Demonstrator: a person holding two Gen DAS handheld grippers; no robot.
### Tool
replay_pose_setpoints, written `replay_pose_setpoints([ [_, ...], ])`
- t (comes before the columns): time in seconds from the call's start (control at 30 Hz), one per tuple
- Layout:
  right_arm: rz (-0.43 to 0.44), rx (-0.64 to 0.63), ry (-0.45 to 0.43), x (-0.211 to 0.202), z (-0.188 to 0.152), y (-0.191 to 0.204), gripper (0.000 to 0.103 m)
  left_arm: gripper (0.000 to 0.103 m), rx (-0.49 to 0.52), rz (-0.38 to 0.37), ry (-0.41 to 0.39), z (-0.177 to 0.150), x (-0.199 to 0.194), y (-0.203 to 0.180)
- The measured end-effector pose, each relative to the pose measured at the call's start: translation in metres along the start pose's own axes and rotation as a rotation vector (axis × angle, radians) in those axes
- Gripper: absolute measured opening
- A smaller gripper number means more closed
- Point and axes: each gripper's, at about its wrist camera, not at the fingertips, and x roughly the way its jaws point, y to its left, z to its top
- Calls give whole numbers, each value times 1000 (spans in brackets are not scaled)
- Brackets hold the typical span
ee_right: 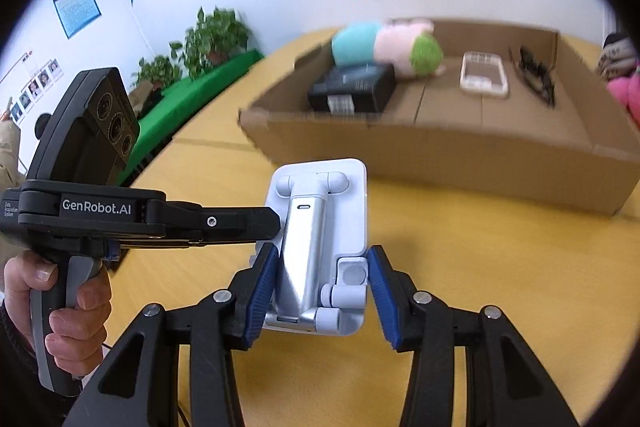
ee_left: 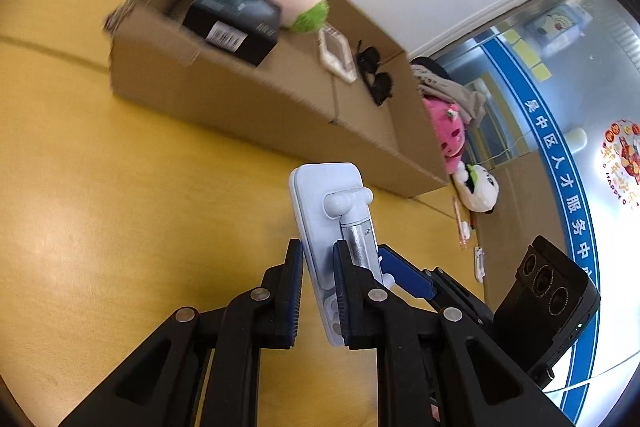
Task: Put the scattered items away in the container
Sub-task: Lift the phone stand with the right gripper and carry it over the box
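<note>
2 grippers, left (ee_left: pixel 318 291) and right (ee_right: pixel 322 291), clamp the phone stand (ee_right: pixel 320 227).

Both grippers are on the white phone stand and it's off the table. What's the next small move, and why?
Probably carry the white phone stand forward over the near wall of the cardboard box, aiming at the bare floor between the black box and the clear phone case. The left gripper and right gripper both clamp it, and the box lies just ahead.
</note>
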Motion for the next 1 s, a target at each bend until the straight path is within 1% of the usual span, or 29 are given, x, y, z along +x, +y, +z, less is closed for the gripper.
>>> replay_pose_setpoints([
  [0.13,-22,-17,-62,-14,29,-6,45,14,57,-15,-30,26,-6,-26],
  [0.3,-60,-19,-124,-22,73,-23,45,14,136,-31,-52,75,3,-60],
  [0.4,-68,13,-136,-15,103,-41,45,14,163,-36,-43,109,17,-69],
  [0.43,-74,17,-139,-12,110,-44,45,14,178,-79,-48,121,22,-71],
  [0.53,-86,38,-141,1,133,-57,45,14,192,-82,-33,154,38,-75],
  [0.63,-87,77,-122,20,153,-72,45,14,190,-72,-15,183,55,-74],
  [0.77,-91,139,-65,57,166,-93,45,14,144,-50,31,212,86,-58],
  [0.87,-102,193,-17,82,165,-107,45,14,93,-41,84,226,115,-39],
  [1.0,-98,273,69,118,157,-129,45,14,11,-33,158,231,150,-13],
])
